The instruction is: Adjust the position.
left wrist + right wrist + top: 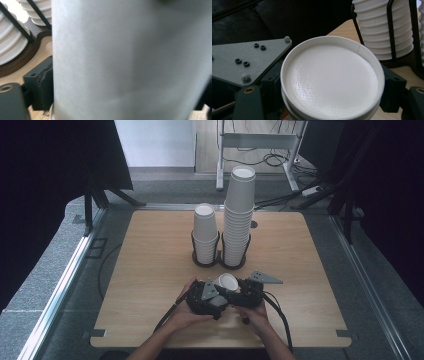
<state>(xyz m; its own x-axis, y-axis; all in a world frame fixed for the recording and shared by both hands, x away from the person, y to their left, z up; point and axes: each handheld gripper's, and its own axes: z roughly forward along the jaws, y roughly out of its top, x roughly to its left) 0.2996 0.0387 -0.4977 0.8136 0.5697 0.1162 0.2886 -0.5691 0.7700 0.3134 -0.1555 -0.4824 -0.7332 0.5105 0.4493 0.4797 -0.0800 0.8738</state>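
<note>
The nested paper cups (332,82), bottom up, sit between both grippers, just in front of the wire rack (220,261). The left gripper (212,292) clamps their wall; the right gripper (239,292) clamps their base end. The rack's left well holds a short cup stack (205,232), its right well a tall stack (238,215).

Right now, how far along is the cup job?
Done: two upside-down stacks stand in the black holder, a short stack and a tall stack. In hand: both grippers meet in front of it around nested white cups; the right gripper view shows at least two rims, the left gripper and right gripper at either side. Left: apparently separating them and putting them on a stack; which one is unclear.
</note>
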